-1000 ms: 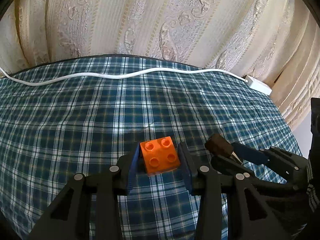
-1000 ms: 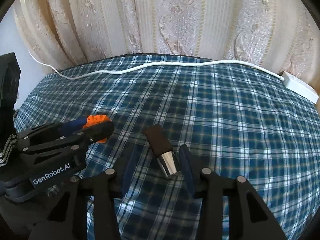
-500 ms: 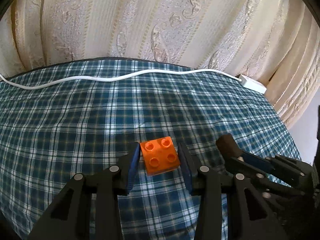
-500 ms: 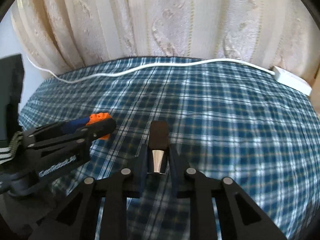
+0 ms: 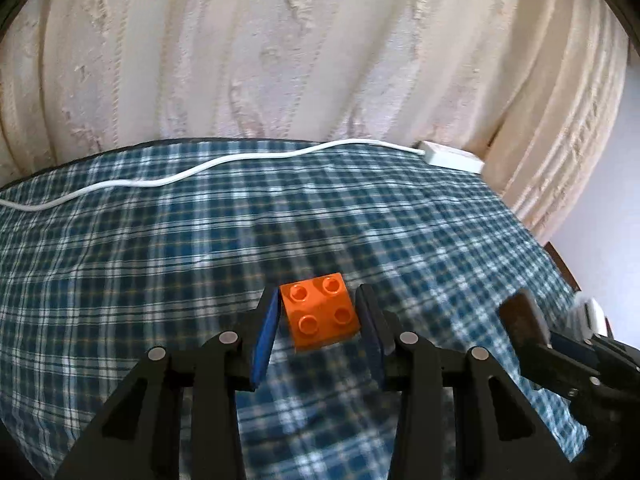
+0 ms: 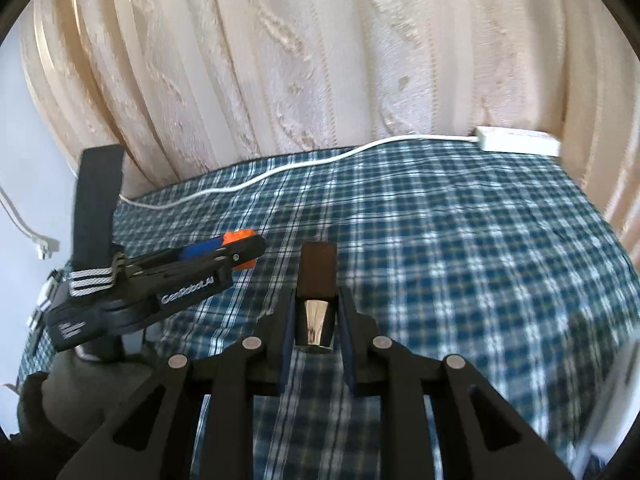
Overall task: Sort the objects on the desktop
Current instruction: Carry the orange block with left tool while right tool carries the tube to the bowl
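Left hand-held gripper (image 5: 318, 322) clamps an orange brick (image 5: 319, 315) between its blue pads, studs facing up and toward the camera, brick tilted a bit. Brick looks lifted off the plaid cloth (image 5: 160, 264), but whether it touches is hard to tell.

Right hand-held gripper (image 6: 316, 322) is closed on a small dark block with a shiny metal end (image 6: 317, 292); dark end sticks out past the fingertips toward the far side, metal end sits between the pads. In the left wrist view this gripper shows at the right edge, blurred, dark end of the block pointing up.

In the right wrist view the left gripper appears at left, near the desk's left edge, brick's orange corner peeking at its tip. The two grippers are side by side, apart, not touching.

Desk is covered by the blue-white plaid cloth. A white cable (image 5: 192, 172) runs along the far edge, from the left side to a white box (image 5: 452, 156) at the far right corner. Cream curtain (image 5: 280, 52) hangs right behind the far edge, close to the cable. Right edge of the desk curves away near the curtain folds; something white shows below that edge, too blurred to name.

Middle and right of the cloth are bare, wide open from the grippers to the cable. Left side is tighter: the left gripper's body takes up that corner.
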The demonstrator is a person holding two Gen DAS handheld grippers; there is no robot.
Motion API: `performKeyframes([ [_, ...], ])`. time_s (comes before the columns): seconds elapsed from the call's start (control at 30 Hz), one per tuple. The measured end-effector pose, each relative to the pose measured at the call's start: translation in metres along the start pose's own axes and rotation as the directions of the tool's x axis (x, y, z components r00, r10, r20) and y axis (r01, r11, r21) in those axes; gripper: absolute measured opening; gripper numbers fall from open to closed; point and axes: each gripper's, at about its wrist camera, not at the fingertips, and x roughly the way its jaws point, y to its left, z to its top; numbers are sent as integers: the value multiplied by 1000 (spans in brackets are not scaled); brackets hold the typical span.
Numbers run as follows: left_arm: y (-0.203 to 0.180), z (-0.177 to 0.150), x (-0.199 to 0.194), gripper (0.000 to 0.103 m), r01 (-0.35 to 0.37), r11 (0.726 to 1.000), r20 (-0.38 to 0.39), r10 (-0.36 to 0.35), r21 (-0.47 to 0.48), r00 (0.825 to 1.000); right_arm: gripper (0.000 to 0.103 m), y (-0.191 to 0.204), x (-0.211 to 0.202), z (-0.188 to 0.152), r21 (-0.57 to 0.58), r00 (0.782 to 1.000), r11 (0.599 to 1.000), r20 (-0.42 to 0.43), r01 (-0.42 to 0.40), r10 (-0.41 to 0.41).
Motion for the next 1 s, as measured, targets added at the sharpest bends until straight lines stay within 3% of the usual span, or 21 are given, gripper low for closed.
performKeyframes([
  [0.5,-64,-12,-33,42,149,980,15,-153,132,988,23,-63,-118,-44,185,977,970,114,156,-179],
  [1.0,-134,-40,-52,42,298,929,-62,-291,219,955,23,-142,-178,-75,373,914,879,155,298,-375],
])
